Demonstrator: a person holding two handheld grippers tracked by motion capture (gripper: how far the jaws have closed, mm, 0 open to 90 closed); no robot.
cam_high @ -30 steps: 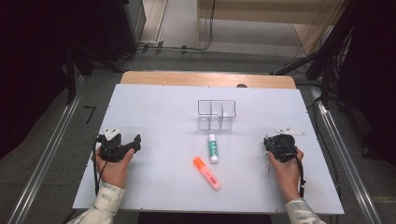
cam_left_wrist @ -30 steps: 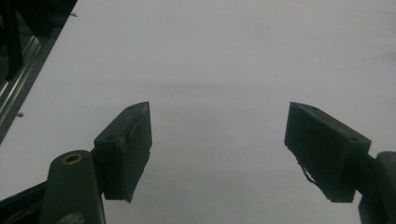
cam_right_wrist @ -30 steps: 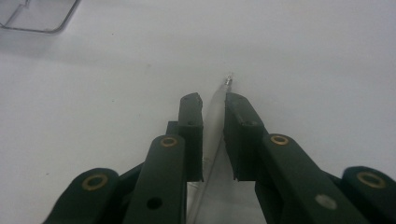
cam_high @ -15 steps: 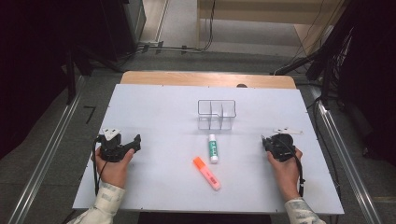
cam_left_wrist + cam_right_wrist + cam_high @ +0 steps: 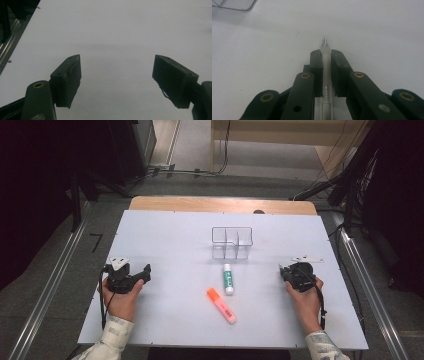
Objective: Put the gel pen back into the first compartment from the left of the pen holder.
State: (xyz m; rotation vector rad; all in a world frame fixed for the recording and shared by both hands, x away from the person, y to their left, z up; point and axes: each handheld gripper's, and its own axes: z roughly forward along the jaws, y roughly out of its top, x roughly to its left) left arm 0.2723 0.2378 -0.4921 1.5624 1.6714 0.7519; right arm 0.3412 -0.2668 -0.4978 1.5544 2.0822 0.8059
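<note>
Nothing is shifting on the bench point(image 5: 165, 245); the right tool point(image 5: 326, 55) is clamping a pen point(image 5: 326, 47) lengthwise, ready for lifting, while the left tool point(image 5: 116, 82) is gaping, idle.

No lettering can be read anywhere. Green markings are seen on the white glue stick point(image 5: 228, 279), but they are too small to be made out.

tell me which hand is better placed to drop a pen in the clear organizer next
Right. The right gripper is already shut on a pen, with the clear organizer ahead. The left gripper is open over bare table.
</note>
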